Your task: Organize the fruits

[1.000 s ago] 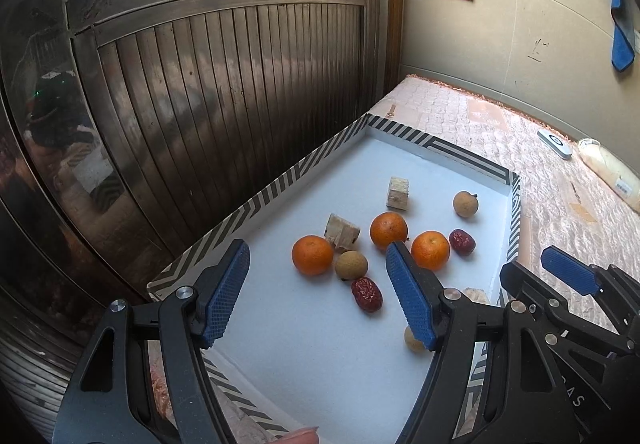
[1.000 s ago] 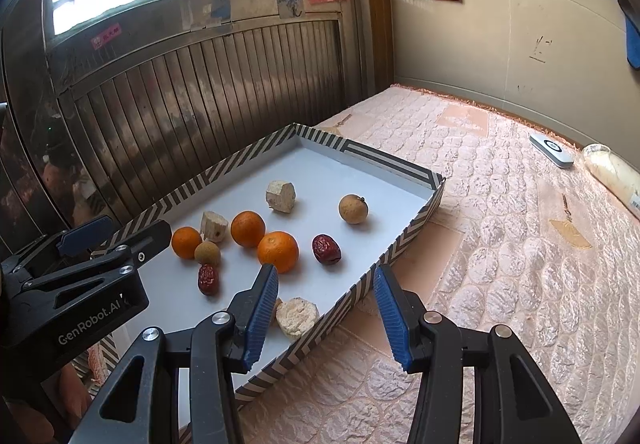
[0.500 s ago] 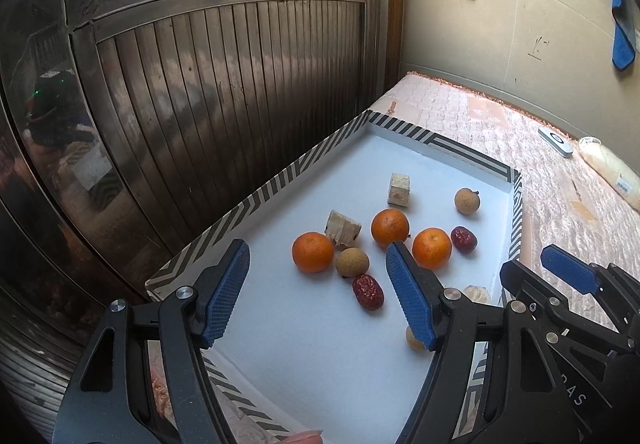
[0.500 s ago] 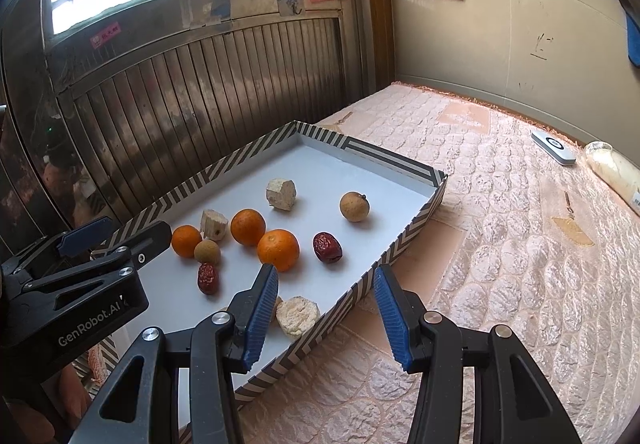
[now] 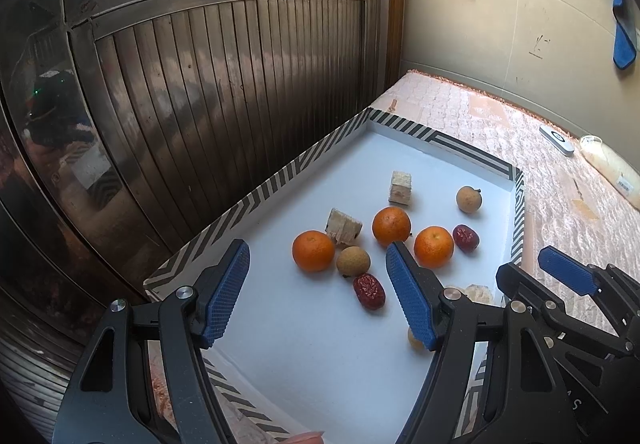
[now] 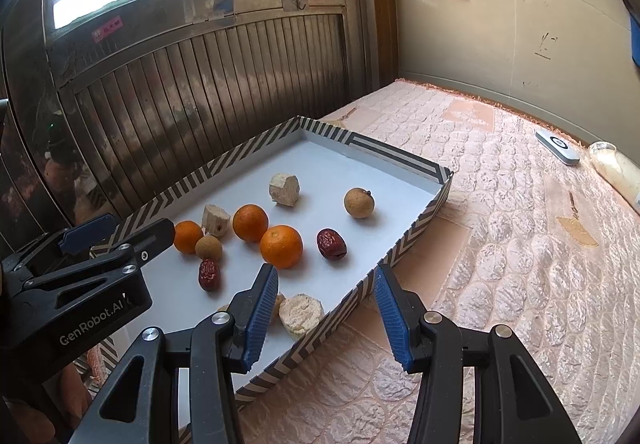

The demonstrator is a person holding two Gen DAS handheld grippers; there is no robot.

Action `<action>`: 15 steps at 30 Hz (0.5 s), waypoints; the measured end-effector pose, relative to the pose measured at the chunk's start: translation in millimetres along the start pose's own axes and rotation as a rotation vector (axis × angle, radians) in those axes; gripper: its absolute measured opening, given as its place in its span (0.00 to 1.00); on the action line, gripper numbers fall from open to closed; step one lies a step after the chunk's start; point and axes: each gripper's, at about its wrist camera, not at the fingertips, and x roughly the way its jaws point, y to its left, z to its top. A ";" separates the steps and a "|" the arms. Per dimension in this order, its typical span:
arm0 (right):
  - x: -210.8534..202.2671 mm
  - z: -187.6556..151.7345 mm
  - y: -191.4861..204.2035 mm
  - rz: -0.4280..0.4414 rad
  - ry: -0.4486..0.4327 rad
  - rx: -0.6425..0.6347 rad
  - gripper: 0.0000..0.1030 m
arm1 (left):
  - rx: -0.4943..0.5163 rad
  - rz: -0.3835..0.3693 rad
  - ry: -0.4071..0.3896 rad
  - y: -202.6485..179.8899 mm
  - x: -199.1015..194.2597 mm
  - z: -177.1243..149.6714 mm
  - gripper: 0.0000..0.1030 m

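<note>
Hovering above the near end of a shallow tray [image 5: 256, 200] with a black-and-white striped rim: the left gripper [image 5: 318, 296], blue fingers [image 5: 224, 292] standing spread wide, gripping nothing, only white tray floor showing between them. Lying in the middle of that frame, clustered together: three oranges [image 5: 313, 250] [image 5: 391, 226] [image 5: 433, 246], a tan longan [image 5: 352, 261] touching the leftmost orange, a red date [image 5: 369, 291] just below it, and a pale chunk [image 5: 343, 227] between the two left oranges. Sitting further up the tray: another pale chunk [image 5: 400, 187], a second longan [image 5: 468, 199] toward the right wall, and a second date [image 5: 465, 238] beside the rightmost orange.

Hanging at the bottom centre of the right wrist view: the right gripper [image 6: 326, 310], fingers [image 6: 260, 312] parted around empty air, straddling the tray's right wall [image 6: 412, 240] without touching it. Resting in the tray's near right corner, just beside the left finger: a crumbly pale piece [image 6: 301, 314]. Spreading across the right half of both frames: a pink quilted mattress [image 6: 520, 244], carrying the tray and, near the upper right, a white remote [image 6: 557, 146].
</note>
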 end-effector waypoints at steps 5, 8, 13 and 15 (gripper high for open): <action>0.2 -0.2 1.1 -0.002 0.004 -0.005 0.47 | 0.001 -0.001 0.002 0.3 0.6 -0.2 0.69; 0.8 0.1 1.2 -0.003 0.005 -0.005 0.47 | 0.001 -0.002 0.002 0.3 0.7 -0.2 0.69; 1.2 -0.3 0.6 -0.002 0.010 -0.003 0.47 | 0.006 0.001 0.000 -0.4 0.8 -0.1 0.69; 1.4 -0.1 0.2 -0.003 0.012 -0.002 0.47 | 0.008 0.001 0.000 -1.2 1.0 0.1 0.69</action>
